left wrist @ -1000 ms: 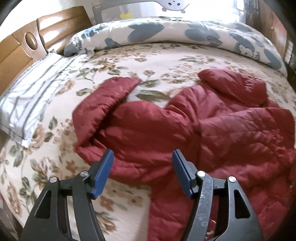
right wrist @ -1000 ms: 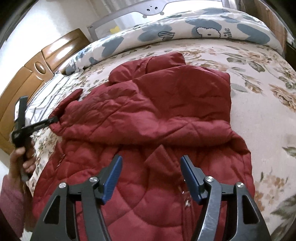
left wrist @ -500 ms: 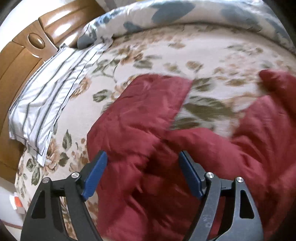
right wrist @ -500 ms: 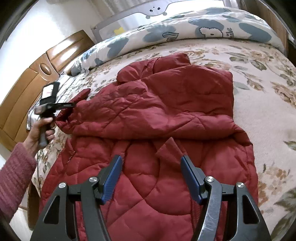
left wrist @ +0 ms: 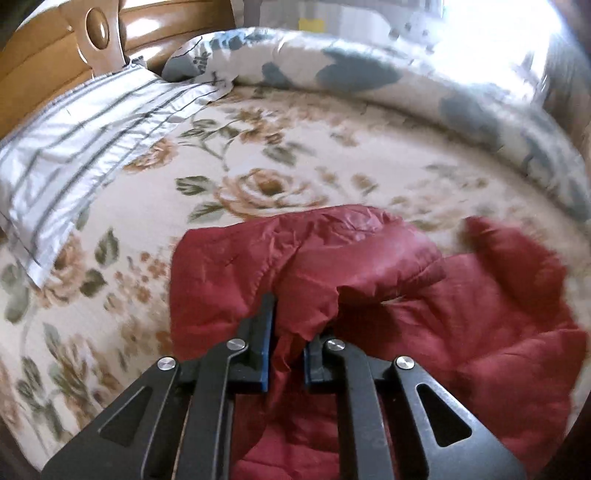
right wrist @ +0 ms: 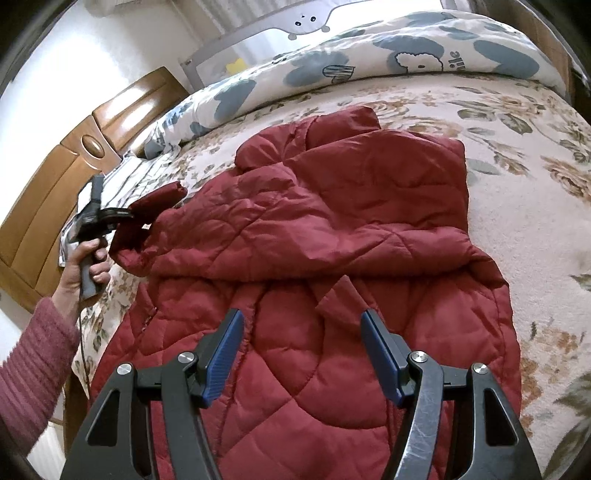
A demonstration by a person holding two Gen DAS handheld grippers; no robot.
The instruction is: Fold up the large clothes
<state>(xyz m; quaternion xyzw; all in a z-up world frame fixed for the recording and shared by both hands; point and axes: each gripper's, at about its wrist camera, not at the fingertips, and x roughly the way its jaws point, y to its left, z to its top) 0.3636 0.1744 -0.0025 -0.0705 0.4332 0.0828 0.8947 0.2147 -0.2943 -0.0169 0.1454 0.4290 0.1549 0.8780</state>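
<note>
A dark red quilted jacket [right wrist: 332, 229] lies spread on the floral bed cover [right wrist: 535, 192]. My left gripper [left wrist: 291, 332] is shut on the jacket's left sleeve [left wrist: 314, 266] near the cuff and holds it lifted off the bed. In the right wrist view the left gripper [right wrist: 122, 218] shows at the left, in a hand, with the sleeve end [right wrist: 155, 206] pinched. My right gripper [right wrist: 303, 350] is open and empty, hovering above the jacket's lower front.
A striped pillow [left wrist: 74, 155] lies at the left by the wooden headboard [left wrist: 55, 40]. A rolled blue-and-white quilt [right wrist: 369, 62] runs along the far side of the bed, with a bed rail [right wrist: 280, 33] behind it.
My left gripper moved forward onto the sleeve and closed on it, then lifted it. My right gripper stayed open above the jacket, hardly moving.
</note>
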